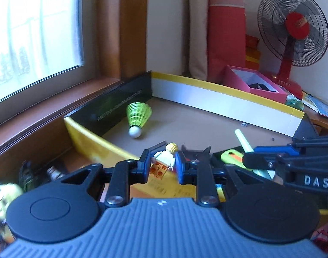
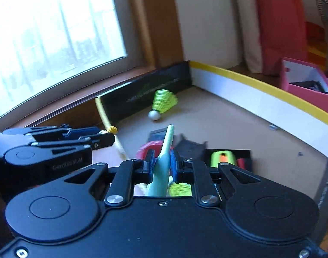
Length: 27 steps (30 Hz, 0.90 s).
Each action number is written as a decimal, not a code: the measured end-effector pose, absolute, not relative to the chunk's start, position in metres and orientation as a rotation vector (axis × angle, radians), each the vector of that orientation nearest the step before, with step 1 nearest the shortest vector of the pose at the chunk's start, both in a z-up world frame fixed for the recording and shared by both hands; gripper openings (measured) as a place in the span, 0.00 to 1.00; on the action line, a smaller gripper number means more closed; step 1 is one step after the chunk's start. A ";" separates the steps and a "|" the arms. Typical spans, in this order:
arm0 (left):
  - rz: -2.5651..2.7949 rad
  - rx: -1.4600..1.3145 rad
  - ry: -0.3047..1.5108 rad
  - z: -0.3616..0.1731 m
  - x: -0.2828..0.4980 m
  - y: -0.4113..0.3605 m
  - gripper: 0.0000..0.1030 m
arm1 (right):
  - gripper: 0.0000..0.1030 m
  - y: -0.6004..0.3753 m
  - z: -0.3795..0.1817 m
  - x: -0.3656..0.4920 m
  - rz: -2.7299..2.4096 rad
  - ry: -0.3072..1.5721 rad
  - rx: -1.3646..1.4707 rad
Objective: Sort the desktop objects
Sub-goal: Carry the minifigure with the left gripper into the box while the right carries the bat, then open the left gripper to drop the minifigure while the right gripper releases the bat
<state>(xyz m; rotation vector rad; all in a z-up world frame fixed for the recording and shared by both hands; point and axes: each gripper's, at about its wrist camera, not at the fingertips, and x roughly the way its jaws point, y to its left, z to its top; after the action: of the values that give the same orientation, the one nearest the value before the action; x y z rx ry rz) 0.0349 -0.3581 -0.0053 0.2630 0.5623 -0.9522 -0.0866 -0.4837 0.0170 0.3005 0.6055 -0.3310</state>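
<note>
My left gripper (image 1: 162, 165) is shut on a small toy figure (image 1: 165, 158) with yellow hair, white top and orange legs, held above the near rim of a yellow-edged cardboard box (image 1: 226, 90). My right gripper (image 2: 161, 163) is shut on a pale green toothbrush-like stick (image 2: 164, 161) that points up and forward over the same box (image 2: 250, 79). The stick also shows in the left wrist view (image 1: 243, 139), with the right gripper (image 1: 258, 161) at the right. A green shuttlecock (image 1: 138, 116) lies in the box's far corner; it also shows in the right wrist view (image 2: 163, 103).
Inside the box lie a black bat-shaped piece (image 2: 191, 147), a green-orange object (image 2: 222, 158) on a black card and a red item (image 2: 149, 148). A pink box (image 1: 254, 83) and a red fan (image 1: 293, 28) stand behind. A window and wooden sill are at left.
</note>
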 end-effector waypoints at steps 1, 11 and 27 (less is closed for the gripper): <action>-0.958 0.269 0.562 -0.006 0.036 -0.366 0.28 | 0.15 -0.489 0.016 -0.088 -0.343 0.607 0.305; -0.967 0.300 0.587 -0.016 0.048 -0.404 0.33 | 0.15 -0.529 0.003 -0.095 -0.462 0.645 0.352; -0.966 0.313 0.575 -0.015 0.045 -0.409 0.88 | 0.50 -0.538 0.002 -0.093 -0.526 0.650 0.375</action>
<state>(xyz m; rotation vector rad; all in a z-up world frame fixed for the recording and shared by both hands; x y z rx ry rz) 0.0452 -0.4086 -0.0145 0.3126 0.5755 -0.9662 -0.0928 -0.5376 0.0018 0.3750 0.6497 -0.5257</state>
